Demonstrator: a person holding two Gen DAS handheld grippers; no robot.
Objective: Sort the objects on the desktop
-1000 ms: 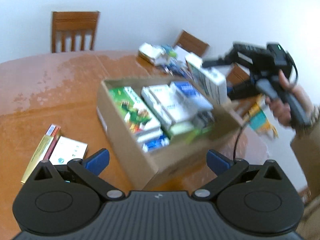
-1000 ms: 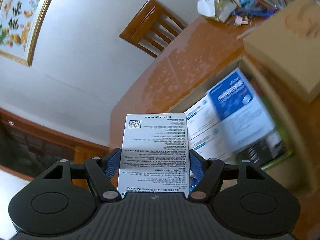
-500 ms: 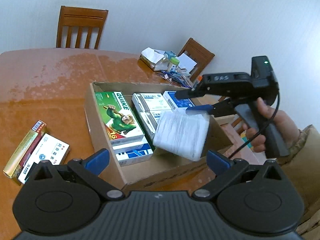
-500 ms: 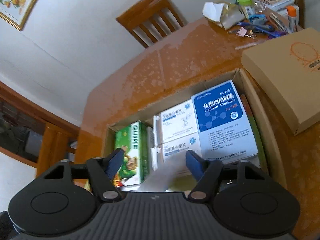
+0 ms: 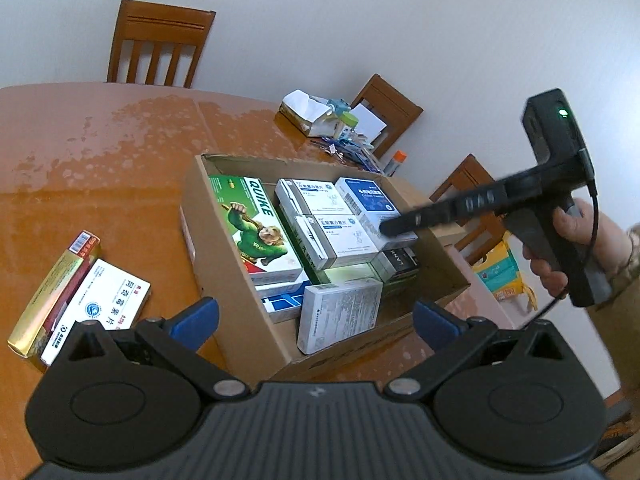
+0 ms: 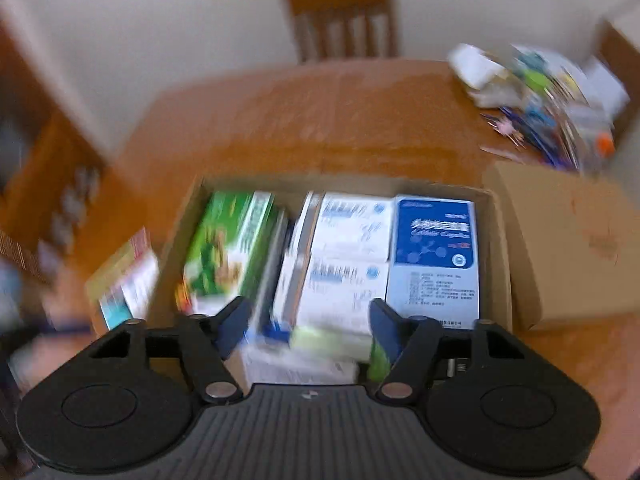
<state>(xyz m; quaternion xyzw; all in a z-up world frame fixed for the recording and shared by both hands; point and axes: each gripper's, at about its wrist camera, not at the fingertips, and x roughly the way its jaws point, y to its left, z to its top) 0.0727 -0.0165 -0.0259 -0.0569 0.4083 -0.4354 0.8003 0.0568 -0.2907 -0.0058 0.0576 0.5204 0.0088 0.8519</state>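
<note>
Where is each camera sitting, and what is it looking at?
Left wrist view: sits on the left gripper, which is open and empty, looking down over the cardboard box at the wooden table; the right gripper and the hand holding it show.
Right wrist view: sits on the right gripper, jaws opening with nothing held, looking steeply down into the cardboard box; blurred.
Both views share the box, the green QUIKE box and the blue box.
</note>
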